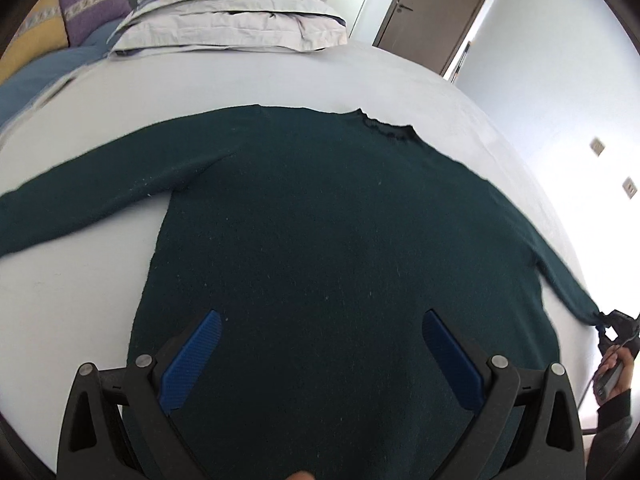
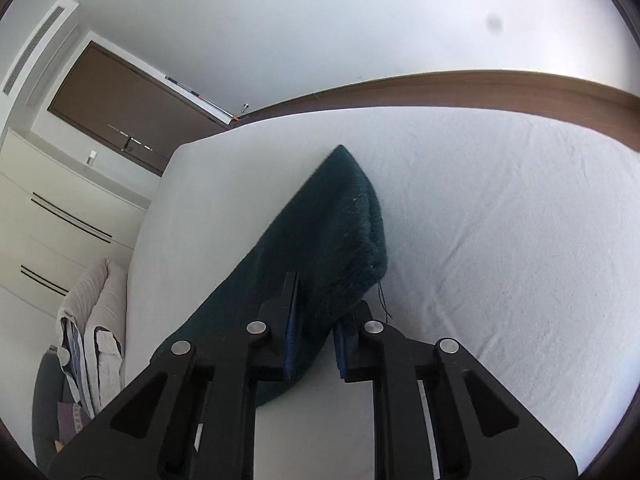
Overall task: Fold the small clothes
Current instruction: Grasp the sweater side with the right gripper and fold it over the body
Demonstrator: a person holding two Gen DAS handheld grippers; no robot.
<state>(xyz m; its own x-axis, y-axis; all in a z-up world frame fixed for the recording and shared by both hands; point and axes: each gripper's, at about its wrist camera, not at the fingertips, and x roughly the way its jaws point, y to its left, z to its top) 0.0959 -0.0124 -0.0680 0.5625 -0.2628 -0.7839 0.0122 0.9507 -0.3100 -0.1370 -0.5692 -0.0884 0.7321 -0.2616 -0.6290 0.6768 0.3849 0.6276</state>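
A dark green knit sweater (image 1: 320,220) lies flat on the white bed sheet (image 1: 280,76), collar away from me, both sleeves spread out. My left gripper (image 1: 320,320) is open, its blue pads (image 1: 192,360) wide apart above the sweater's lower body, holding nothing. My right gripper (image 2: 316,324) is shut on the cuff end of the sweater's right sleeve (image 2: 332,232) and holds it up off the sheet. It also shows in the left wrist view (image 1: 608,324) at the far right, at the sleeve's end.
Stacked pillows and folded bedding (image 1: 236,12) lie at the bed's far end, with purple and yellow cushions (image 1: 88,0) to their left. A brown door (image 1: 432,8) is beyond. A wooden bed rail (image 2: 480,84) edges the mattress. White drawers (image 2: 48,220) stand to the side.
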